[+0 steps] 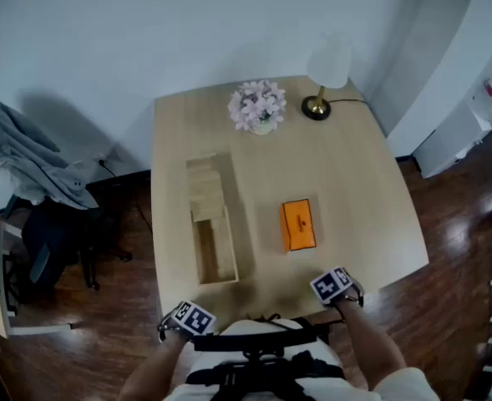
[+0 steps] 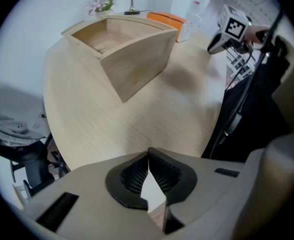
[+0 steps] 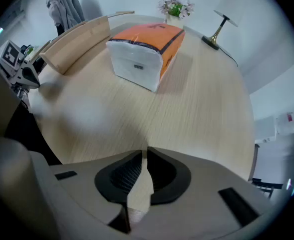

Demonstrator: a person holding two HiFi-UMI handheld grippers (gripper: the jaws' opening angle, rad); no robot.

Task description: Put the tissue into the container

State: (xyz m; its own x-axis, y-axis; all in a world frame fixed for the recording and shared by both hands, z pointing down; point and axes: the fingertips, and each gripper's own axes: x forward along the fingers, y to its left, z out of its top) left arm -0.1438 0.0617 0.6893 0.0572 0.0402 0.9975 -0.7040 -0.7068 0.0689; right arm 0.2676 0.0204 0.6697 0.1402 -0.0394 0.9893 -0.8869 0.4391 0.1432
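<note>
Orange-topped white plastic-wrapped tissue pack (image 3: 144,54) just ahead of right hand-held gripper (image 3: 144,149), clenched empty; left hand-held gripper (image 2: 148,149) likewise. Probably light, squashy, slick: best pinched across narrow sides.

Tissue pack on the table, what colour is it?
The tissue pack is orange on top, white at the end, clearest in the right gripper view.

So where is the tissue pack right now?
In the head view the tissue pack lies on the table, right of centre, just right of the wooden container and apart from it.
</note>
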